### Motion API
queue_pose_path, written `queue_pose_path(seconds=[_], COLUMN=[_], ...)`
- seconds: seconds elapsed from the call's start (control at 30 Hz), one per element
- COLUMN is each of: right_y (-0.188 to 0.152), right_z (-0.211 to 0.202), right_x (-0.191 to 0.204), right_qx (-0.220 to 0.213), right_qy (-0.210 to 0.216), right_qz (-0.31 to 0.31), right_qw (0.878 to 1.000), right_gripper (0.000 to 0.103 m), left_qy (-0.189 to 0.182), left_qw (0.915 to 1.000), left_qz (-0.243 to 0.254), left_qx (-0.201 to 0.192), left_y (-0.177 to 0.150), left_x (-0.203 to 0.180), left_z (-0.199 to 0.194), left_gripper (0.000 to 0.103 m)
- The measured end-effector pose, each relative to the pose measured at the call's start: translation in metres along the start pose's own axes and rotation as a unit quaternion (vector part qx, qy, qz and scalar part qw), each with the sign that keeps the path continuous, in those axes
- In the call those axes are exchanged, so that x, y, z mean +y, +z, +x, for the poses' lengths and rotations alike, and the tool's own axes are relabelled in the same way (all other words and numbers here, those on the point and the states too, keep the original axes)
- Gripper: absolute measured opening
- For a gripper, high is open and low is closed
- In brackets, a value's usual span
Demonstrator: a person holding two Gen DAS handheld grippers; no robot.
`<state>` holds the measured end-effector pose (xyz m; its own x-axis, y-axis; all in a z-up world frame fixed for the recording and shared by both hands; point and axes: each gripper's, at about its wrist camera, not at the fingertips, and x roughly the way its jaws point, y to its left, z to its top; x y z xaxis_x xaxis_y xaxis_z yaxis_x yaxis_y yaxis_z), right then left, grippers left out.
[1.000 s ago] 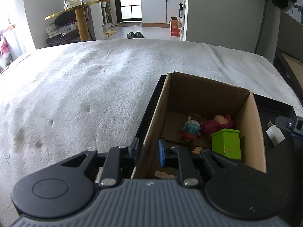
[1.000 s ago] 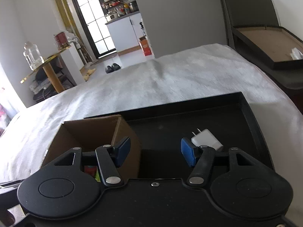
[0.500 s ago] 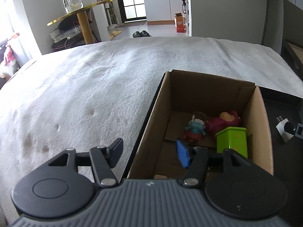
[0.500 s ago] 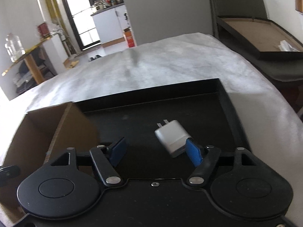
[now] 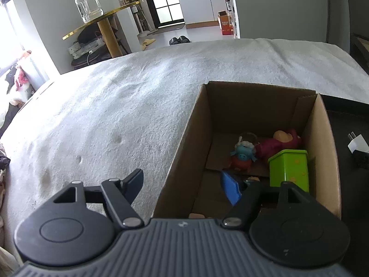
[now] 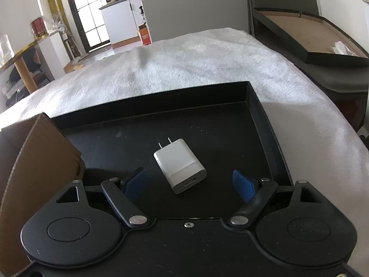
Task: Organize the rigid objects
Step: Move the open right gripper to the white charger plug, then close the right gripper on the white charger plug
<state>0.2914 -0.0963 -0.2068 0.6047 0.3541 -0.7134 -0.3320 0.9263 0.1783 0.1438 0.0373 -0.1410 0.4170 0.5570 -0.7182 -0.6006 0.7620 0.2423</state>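
Note:
An open cardboard box (image 5: 322, 152) holds a green tin (image 5: 289, 169), a blue and red figurine (image 5: 242, 155) and a maroon toy (image 5: 276, 143). My left gripper (image 5: 183, 184) straddles the box's left wall, one finger outside and one inside. Its jaws are opening and the pads stand clear of the wall. A white plug charger (image 6: 180, 165) lies flat on the black tray (image 6: 258, 110), also visible as the charger (image 5: 357, 142) to the right of the box. My right gripper (image 6: 190, 184) is low over it, jaws opening, the charger's near end between the fingertips without touching them.
Box and tray rest on a bed with a white fluffy blanket (image 5: 115, 115). A gold side table (image 5: 103, 20) with a glass jar stands beyond the bed at left. A dark shallow case (image 6: 311, 34) stands off the bed's right side.
The left gripper let go of the box's left wall and spread its fingers. The right gripper opened wider, sank and shifted right, so the charger now sits between its fingers.

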Motion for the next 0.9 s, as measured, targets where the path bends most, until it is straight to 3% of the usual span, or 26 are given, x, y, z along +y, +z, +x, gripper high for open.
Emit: queue_pose_path(seconds=[0.17,0.23,0.3,0.37,0.8,0.9], right_y=[-0.002,-0.001,-0.001,-0.002,-0.023,-0.024], right_z=[0.008,0.008,0.006,0.003,-0.023,-0.022], right_x=[0.001,0.0,0.002,0.003,0.0,0.004], right_qx=[-0.005,-0.01,-0.011,-0.008,0.029,0.03], right_qy=[-0.009,-0.011,-0.008,-0.01,-0.02,-0.019], right_qz=[-0.019,-0.026,-0.037,-0.044,0.0,-0.004], right_qw=[1.0,1.0,0.999,0.999,0.999,0.999], right_gripper=[0.08,0.066,0.041,0.038,0.038,0.046], left_qy=[0.002,0.003,0.003,0.003,-0.006,-0.005], left_qw=[0.9999,0.9999,0.9999,0.9999,1.0,1.0], left_qz=[0.01,0.01,0.01,0.01,-0.003,-0.004], left_qx=[0.0,0.0,-0.002,-0.003,-0.007,-0.004], left_y=[0.001,0.001,0.001,0.0,-0.001,-0.001], left_x=[-0.005,-0.005,-0.006,-0.006,-0.001,0.001], left_z=[0.0,0.0,-0.001,-0.002,-0.007,-0.006], left_gripper=[0.072,0.072,0.072,0.072,0.073,0.073])
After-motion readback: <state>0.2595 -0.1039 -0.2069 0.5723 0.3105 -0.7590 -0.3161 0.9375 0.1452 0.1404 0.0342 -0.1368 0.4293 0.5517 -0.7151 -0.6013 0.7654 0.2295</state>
